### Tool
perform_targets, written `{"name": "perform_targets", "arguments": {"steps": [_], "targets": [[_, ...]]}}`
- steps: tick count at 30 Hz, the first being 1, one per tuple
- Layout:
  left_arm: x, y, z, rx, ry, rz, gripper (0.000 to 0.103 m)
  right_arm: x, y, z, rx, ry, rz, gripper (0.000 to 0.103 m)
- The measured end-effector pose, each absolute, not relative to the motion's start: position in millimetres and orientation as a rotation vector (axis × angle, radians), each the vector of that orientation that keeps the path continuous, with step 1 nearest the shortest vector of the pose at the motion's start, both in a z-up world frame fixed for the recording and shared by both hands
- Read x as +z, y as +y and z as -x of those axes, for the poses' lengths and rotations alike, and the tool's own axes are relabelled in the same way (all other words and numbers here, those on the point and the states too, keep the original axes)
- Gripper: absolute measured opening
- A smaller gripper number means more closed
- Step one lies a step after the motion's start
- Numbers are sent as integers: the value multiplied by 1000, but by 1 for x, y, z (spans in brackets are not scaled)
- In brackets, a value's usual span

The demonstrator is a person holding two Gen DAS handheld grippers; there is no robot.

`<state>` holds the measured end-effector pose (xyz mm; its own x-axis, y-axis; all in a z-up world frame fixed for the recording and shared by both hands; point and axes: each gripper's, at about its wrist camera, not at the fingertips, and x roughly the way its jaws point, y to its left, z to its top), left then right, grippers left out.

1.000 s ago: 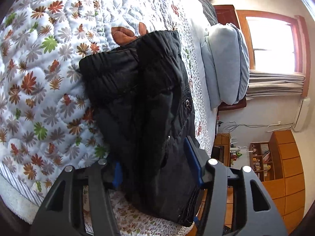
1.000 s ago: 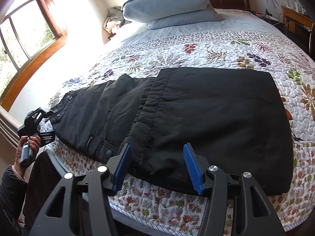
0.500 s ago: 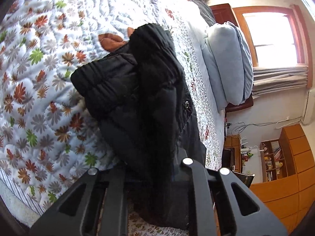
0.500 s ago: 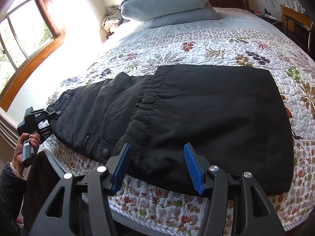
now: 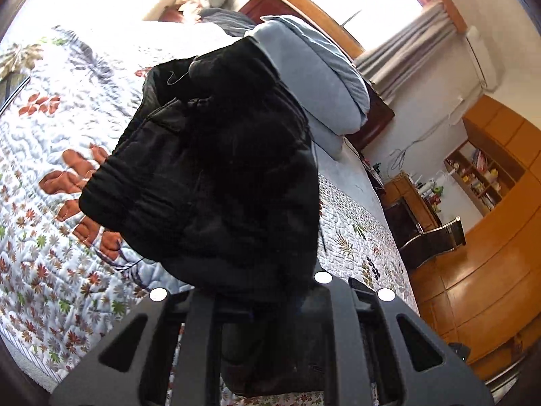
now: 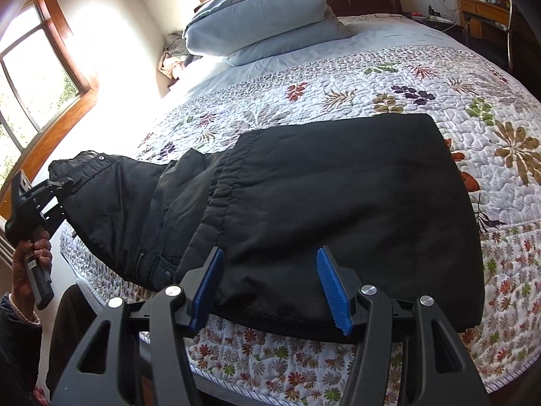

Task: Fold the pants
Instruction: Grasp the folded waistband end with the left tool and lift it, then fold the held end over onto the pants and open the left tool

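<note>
Black padded pants (image 6: 338,196) lie across the floral quilt (image 6: 389,77), legs folded over to the right, waist at the left. My left gripper (image 6: 54,186) is shut on the waist end and holds it lifted off the bed's left edge. In the left wrist view the bunched pants (image 5: 216,176) hang in front of the camera and hide the gripper (image 5: 267,301) tips. My right gripper (image 6: 270,280) is open, its blue pads (image 6: 331,284) just above the near edge of the folded pants, touching nothing.
Light blue pillows (image 6: 267,23) are stacked at the headboard. A window (image 6: 30,77) is at the left. A wooden cabinet (image 5: 473,270) and a desk (image 6: 483,10) stand past the bed's far side. The bed's front edge (image 6: 304,375) is right under my right gripper.
My left gripper closed on the waist end and has lifted it up off the quilt, tilting upward. My right gripper has stayed open and moved slightly closer to the pants.
</note>
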<state>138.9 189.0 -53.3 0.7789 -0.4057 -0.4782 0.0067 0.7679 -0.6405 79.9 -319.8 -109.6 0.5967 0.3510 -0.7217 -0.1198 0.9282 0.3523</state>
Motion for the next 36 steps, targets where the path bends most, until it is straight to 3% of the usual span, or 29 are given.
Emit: {"name": "perform_targets", "arguments": {"steps": [14, 36], "targets": [[-43, 92, -140, -394, 688, 397, 17, -92, -352, -76, 246, 812, -356, 63], [-104, 1, -141, -507, 852, 77, 25, -96, -361, -83, 270, 800, -436, 63]]}}
